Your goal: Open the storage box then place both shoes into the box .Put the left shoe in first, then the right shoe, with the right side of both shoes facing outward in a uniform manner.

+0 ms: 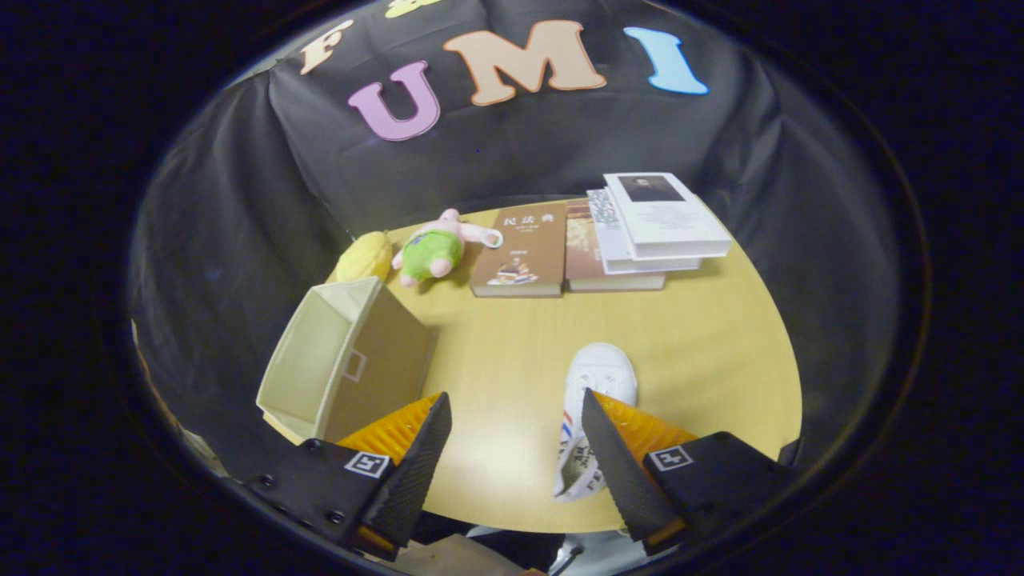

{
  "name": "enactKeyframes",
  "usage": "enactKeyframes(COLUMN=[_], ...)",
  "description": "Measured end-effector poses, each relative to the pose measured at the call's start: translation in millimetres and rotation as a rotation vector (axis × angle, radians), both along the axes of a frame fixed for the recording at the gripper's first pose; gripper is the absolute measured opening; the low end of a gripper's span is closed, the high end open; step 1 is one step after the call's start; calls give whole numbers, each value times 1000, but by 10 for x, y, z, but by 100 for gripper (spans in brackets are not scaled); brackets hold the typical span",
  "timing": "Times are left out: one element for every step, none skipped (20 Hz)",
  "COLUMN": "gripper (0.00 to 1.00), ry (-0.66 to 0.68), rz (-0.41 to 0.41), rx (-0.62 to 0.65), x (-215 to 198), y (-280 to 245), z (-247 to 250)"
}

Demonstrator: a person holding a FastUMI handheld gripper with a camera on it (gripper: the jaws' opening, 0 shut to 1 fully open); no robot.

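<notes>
Looking down over a round wooden table [512,352] from just off its near edge. Gripper [516,416] hanging above the tabletop with fingers spread wide apart, nothing between them but bare wood.

White shoe [596,376] lying on the table, toe pointing away, right up against the inner side of the right finger. Only the toe half and a bit of the tongue showing (heel end tucked behind that finger, so no telling which foot it belongs to). Some red and blue striping on the side, print on the tongue too small to make out.

Storage box [336,360] sitting off to the left, just beyond the left finger, already open, beige inside and brown on the outer face with a little label frame. Near corner cut off behind the finger, interior looking bare as far as visible, though the bottom not fully in sight.

Further back along the far edge: pink plush toy [436,248] in a green top, yellow soft thing [364,256] beside it (shape hard to pin down), brown book [520,248] lying flat, then a stack of books [648,232] to its right.

Something pale [456,556] poking in below the table edge, too cropped to identify.
</notes>
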State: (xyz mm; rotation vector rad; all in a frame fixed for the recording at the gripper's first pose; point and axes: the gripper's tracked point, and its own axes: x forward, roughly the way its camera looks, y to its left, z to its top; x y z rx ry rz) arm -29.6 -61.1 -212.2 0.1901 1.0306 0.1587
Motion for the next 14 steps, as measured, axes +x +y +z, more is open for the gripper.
enactKeyframes(gripper=[100,100,100,100,100,100,100,100,100,100,100,100,100,100], ry=[9,22,38,57,77,97,116,133,149,163,181,200,217,233], rz=[-8,-12,-13,-12,-9,-4,3,14,24,36,49,62,76,92], rx=[-19,-39,-54,-67,-72,-77,-84,-94,-109,-118,-118,-114,-112,-119], x=[-2,-17,-35,-49,-75,-99,-126,-138,-155,-162,-185,-206,-227,-244], y=[-138,-259,-366,-452,-523,-587,-650,-702,-756,-795,-813,-804,-800,-805], z=[-77,-165,-253,-360,-453,-548,-640,-750,-842,-942,-1019,-1118,-1195,-1283])
